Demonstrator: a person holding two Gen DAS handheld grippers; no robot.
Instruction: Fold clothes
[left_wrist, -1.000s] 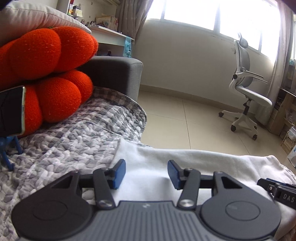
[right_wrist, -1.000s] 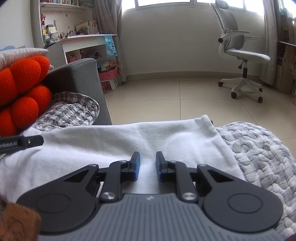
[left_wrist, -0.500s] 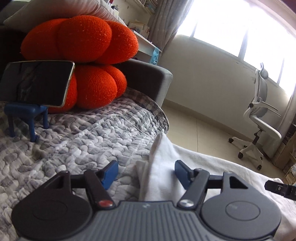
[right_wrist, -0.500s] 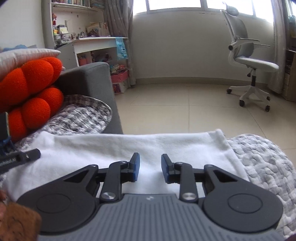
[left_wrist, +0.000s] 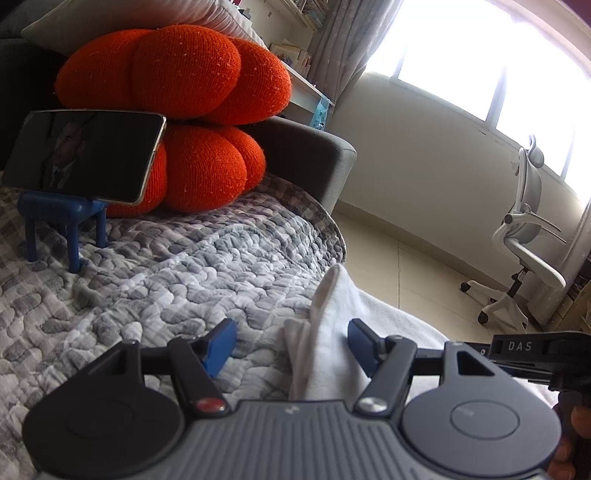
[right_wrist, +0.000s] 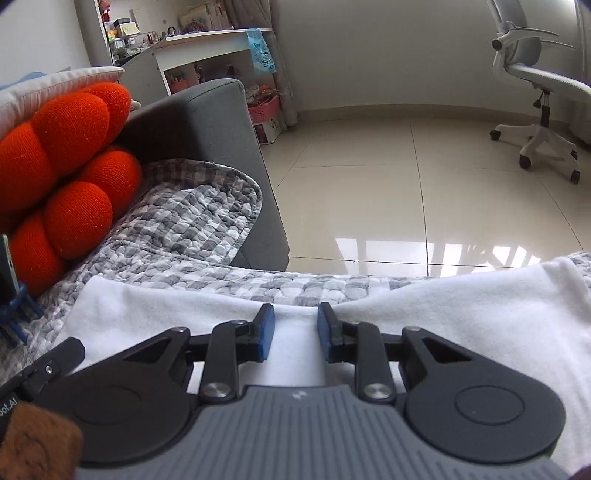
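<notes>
The white cloth (right_wrist: 424, 332) lies spread on the grey quilt (left_wrist: 166, 280) on the sofa, near the orange cushion (left_wrist: 184, 110). My left gripper (left_wrist: 291, 345) has its jaws spread wide, with a bunched-up edge of the cloth standing between them. My right gripper (right_wrist: 293, 330) has its jaws apart too, low over a flat part of the cloth, pinching nothing. I cannot tell how many folds the cloth has.

To do this well, I think I should close on the edge only, not the quilt under it. Both sides should grab at the same height, so the cloth lifts even and does not twist. I would keep clear of the phone on its blue stand (left_wrist: 85, 155).
</notes>
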